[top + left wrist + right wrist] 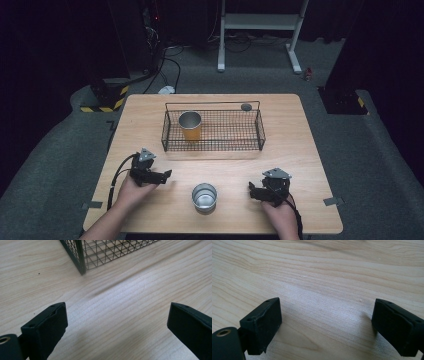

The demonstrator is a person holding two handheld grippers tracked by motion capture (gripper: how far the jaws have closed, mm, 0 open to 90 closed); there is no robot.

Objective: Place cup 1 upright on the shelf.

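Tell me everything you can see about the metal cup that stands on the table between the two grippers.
The metal cup is a short, round, silver-coloured cup that looks like shiny steel. It stands upright on the wooden table near the front edge, with its open mouth up, and it looks empty. It is in front of the wire basket, apart from it. Nothing touches it; the left gripper and right gripper are at its sides.

No readable text, label, brand, number or sign appears on any surface in these three camera views.

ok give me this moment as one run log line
left gripper open, empty | right gripper open, empty | steel cup on table between them | gold cup in wire basket
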